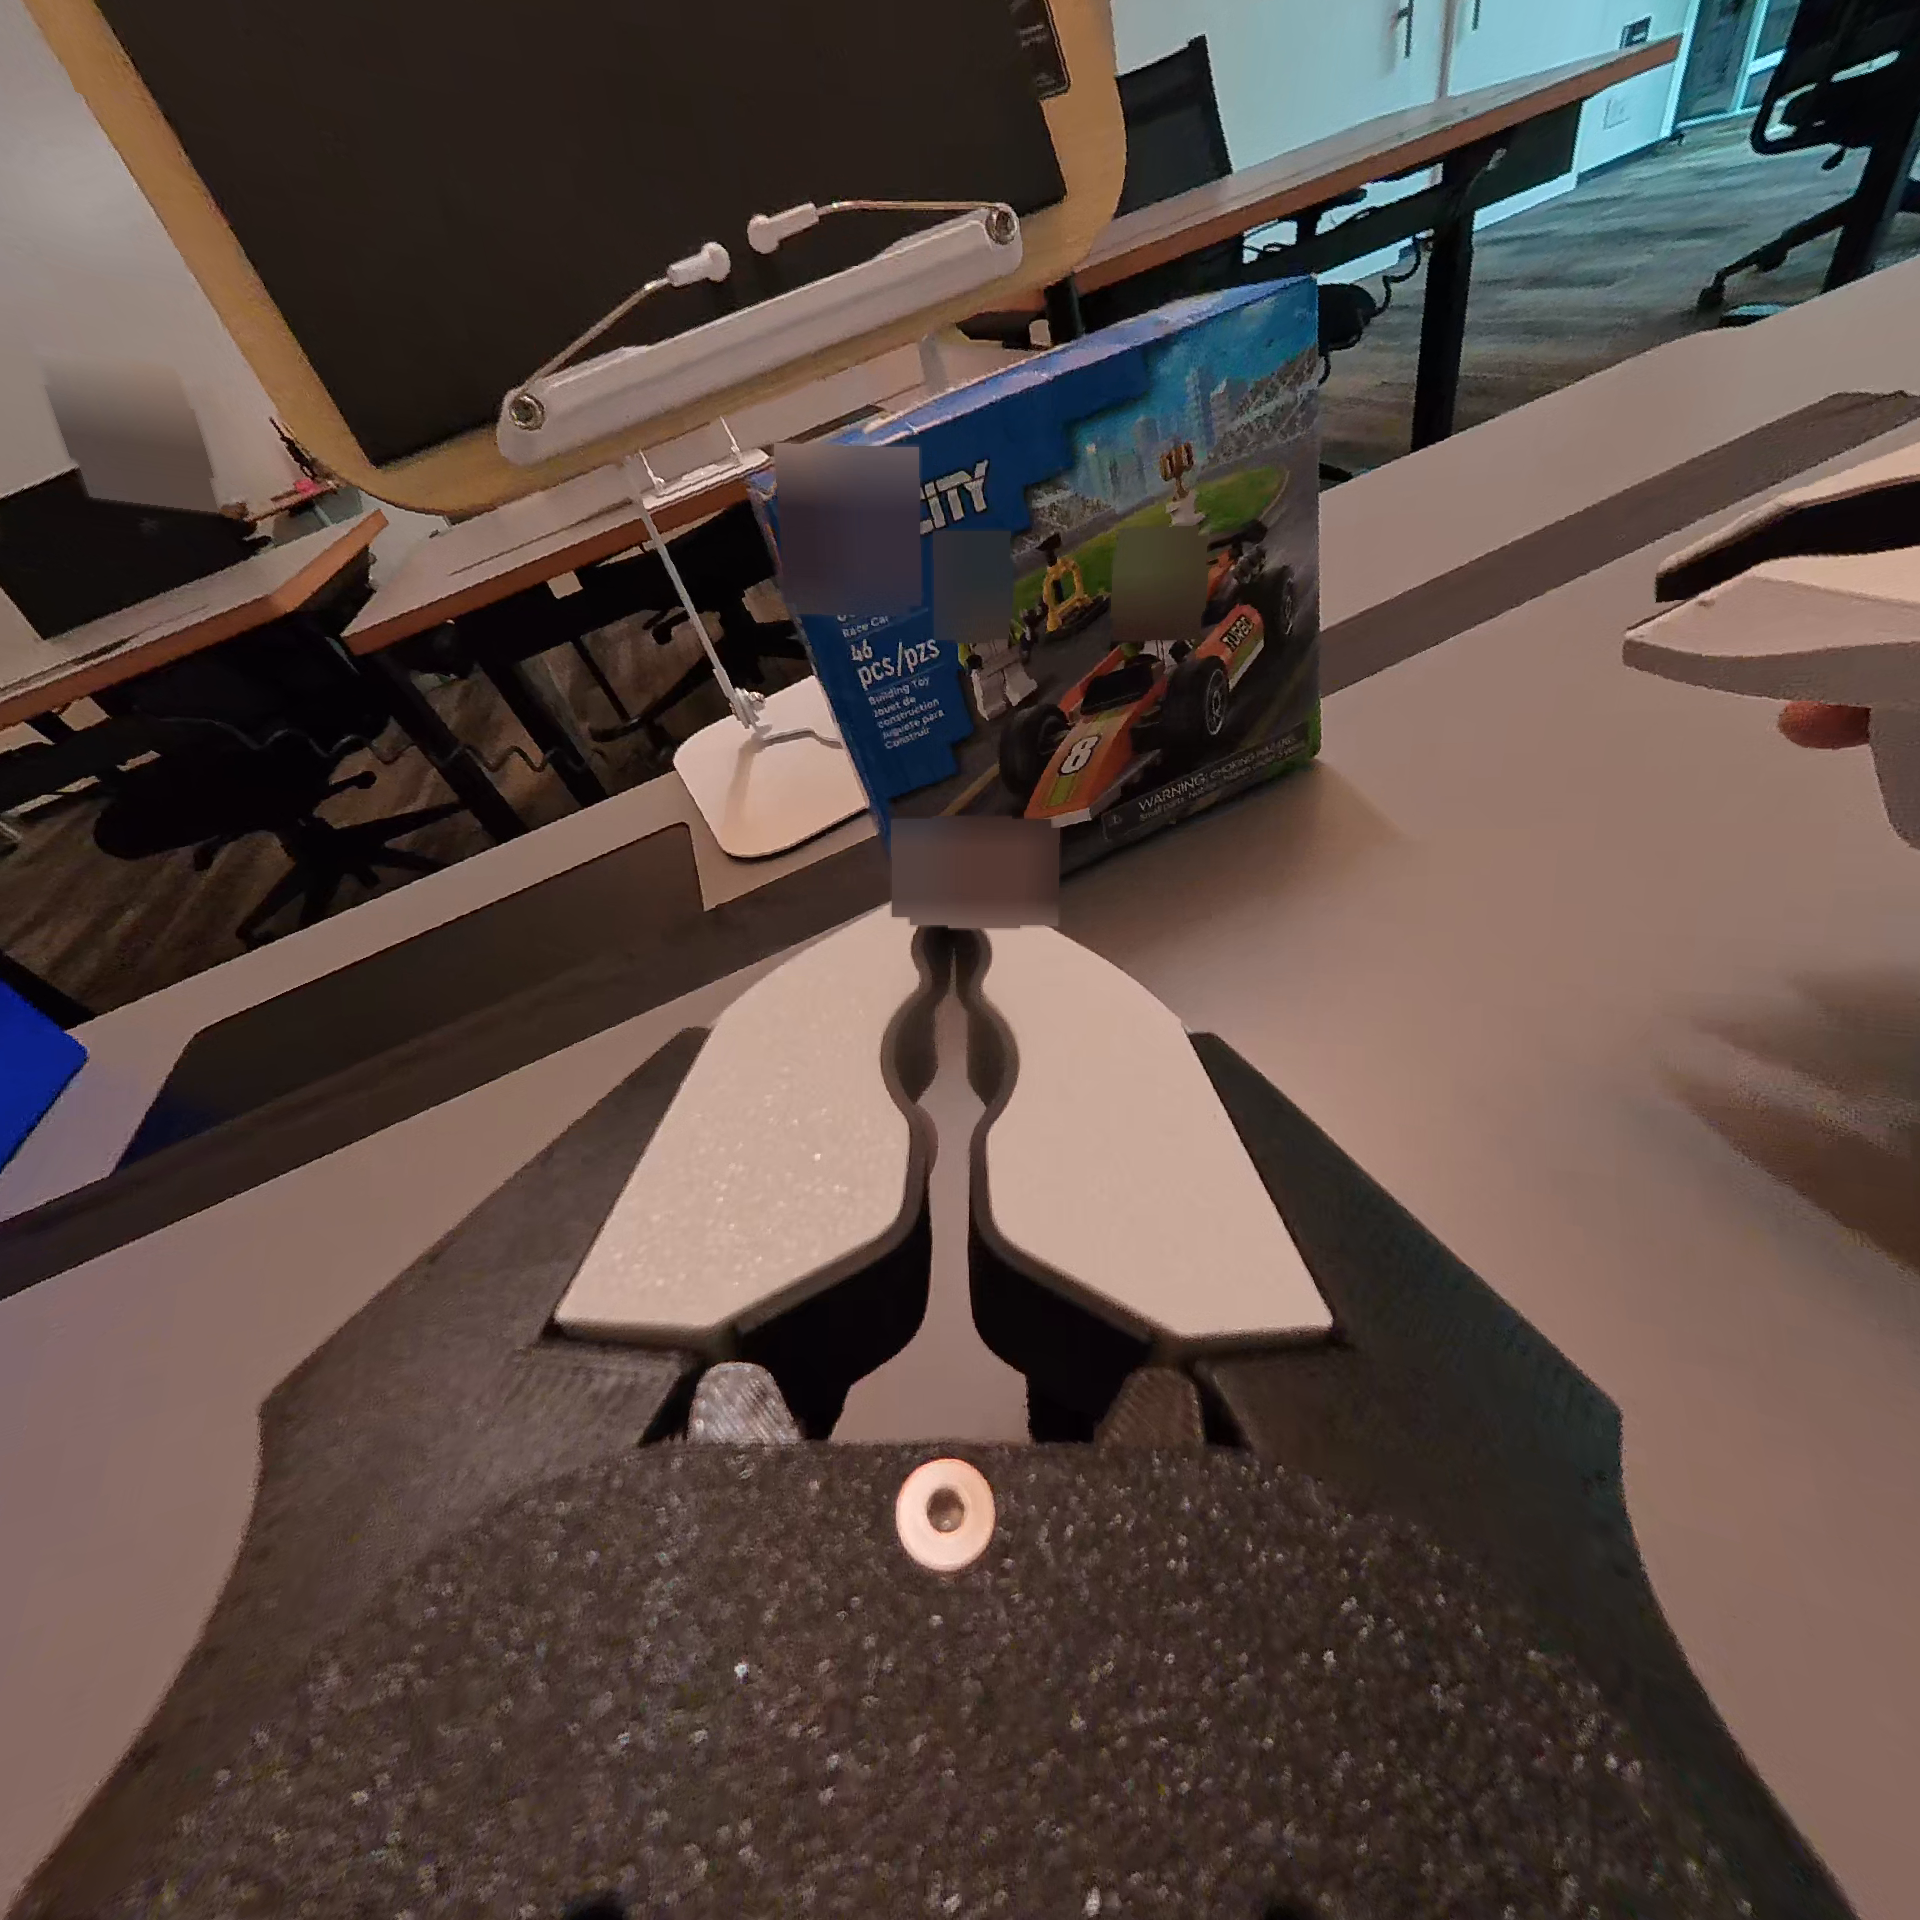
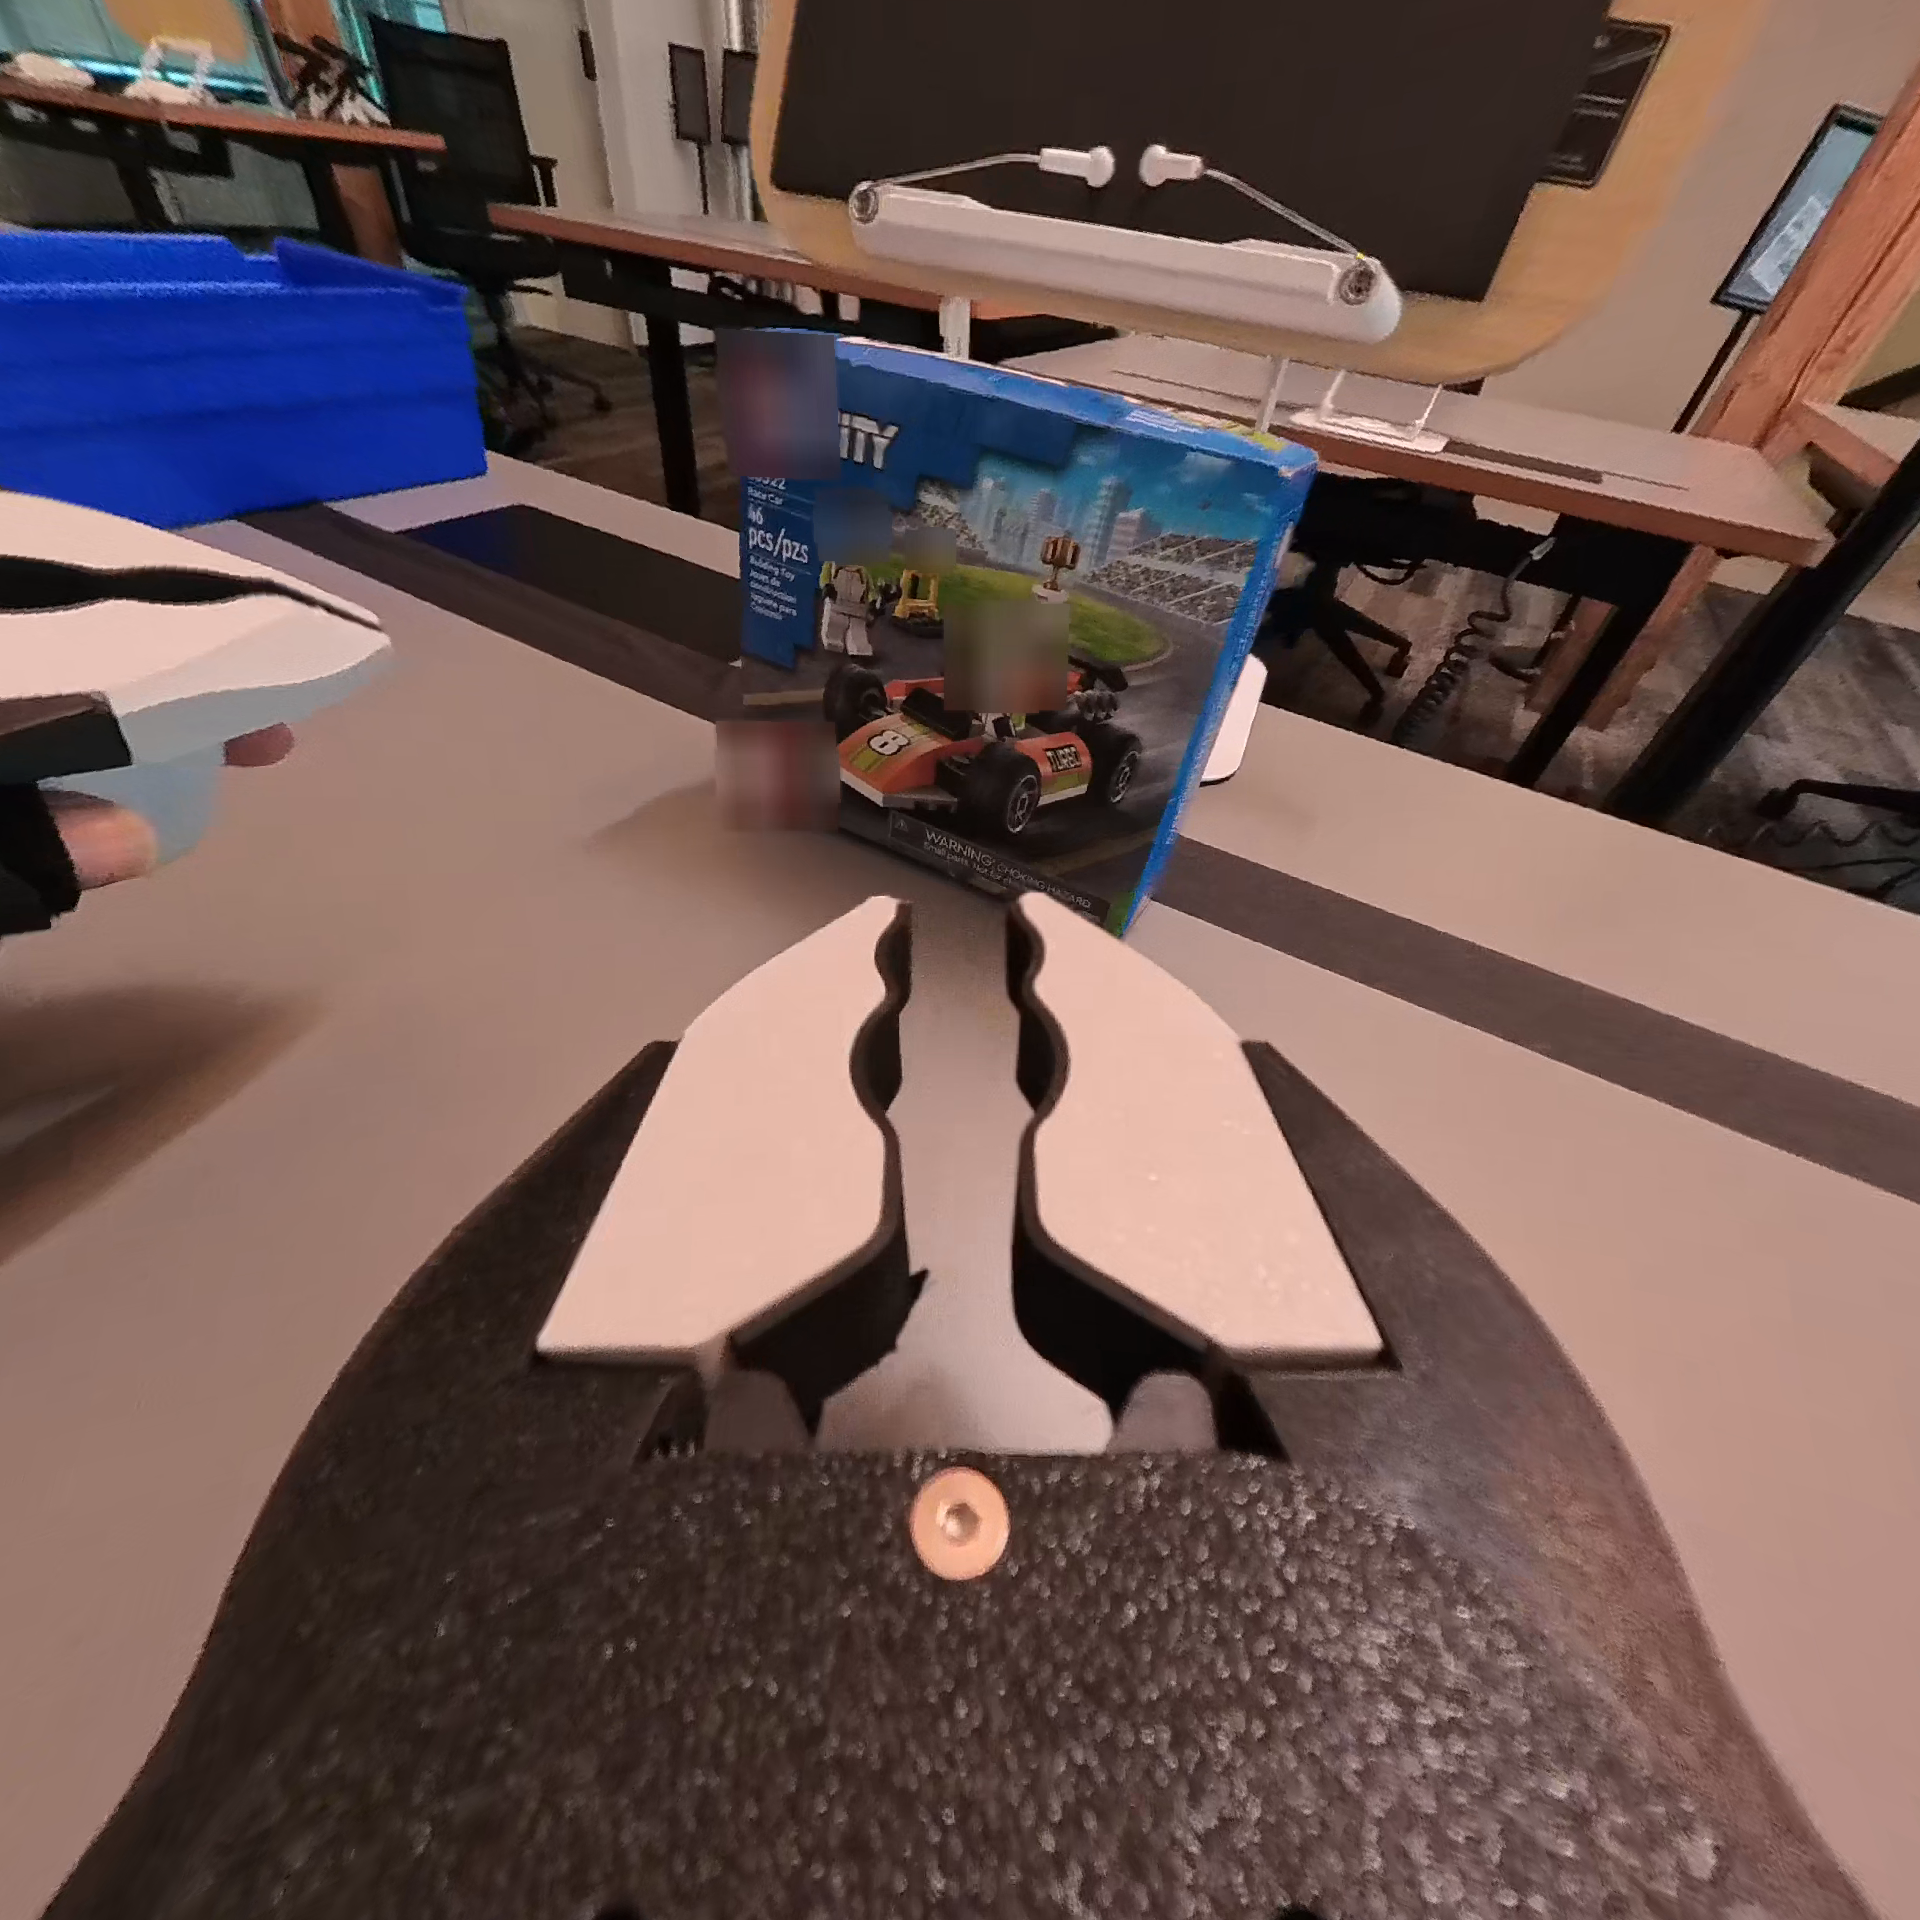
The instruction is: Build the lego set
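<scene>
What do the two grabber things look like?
Both match: the left gripper and right gripper each have two flat white jaws with wavy black inner edges, set in a rough, speckled black body with one silver screw. The person's hand wears a black sleeve or glove.

White-fingered black tongs [image 1: 951,940], silver screws

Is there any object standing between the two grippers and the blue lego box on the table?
Nothing visible does. The lego box stands upright on the grey table, and only bare tabletop lies between it and the right gripper. The left gripper points at it likewise. The white stand is behind the box.
</scene>
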Motion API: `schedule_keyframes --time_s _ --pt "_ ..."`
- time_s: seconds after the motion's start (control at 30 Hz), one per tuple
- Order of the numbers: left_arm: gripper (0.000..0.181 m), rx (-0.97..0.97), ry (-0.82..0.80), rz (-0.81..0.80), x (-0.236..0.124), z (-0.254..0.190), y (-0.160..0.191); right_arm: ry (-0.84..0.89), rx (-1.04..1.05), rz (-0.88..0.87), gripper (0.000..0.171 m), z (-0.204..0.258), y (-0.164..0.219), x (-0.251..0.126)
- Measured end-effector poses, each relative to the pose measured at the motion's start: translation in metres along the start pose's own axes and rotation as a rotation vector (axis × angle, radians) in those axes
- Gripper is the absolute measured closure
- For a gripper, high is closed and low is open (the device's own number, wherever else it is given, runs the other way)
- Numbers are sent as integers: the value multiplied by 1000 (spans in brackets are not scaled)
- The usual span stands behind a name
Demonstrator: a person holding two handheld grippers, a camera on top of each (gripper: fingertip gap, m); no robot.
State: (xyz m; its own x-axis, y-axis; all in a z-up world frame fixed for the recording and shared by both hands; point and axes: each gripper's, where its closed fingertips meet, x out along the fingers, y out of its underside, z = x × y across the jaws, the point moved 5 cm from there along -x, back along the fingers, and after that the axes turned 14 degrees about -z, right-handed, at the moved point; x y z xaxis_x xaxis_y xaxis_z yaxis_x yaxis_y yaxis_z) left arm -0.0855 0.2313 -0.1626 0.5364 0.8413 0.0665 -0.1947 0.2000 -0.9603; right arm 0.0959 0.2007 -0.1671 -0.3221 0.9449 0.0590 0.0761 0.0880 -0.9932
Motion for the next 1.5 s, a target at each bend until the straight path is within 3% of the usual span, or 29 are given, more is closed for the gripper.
schedule_keyframes --time_s 0.33,0.63,0.87,1.07,1.13,1.27,1.5 --pt "181 -11 -24 8 3 6 5 -109 21 94 99 -15 10 30" --pt "181 -38 -15 11 5 13 3 -177 18 228 75 -61 30 94" --pt "181 -115 10 30 12 13 1 -438 50 218 66 -65 37 125" --pt "181 -143 10 51 17 16 7 -485 5 217 68 -67 43 142" --pt "181 -147 27 55 18 15 9 -505 7 202 89 -65 42 143" --pt "167 -161 69 52 18 13 8 -547 86 200 116 -60 35 134" --pt "156 -205 171 55 17 21 9 -591 201 249 122 -58 23 98"
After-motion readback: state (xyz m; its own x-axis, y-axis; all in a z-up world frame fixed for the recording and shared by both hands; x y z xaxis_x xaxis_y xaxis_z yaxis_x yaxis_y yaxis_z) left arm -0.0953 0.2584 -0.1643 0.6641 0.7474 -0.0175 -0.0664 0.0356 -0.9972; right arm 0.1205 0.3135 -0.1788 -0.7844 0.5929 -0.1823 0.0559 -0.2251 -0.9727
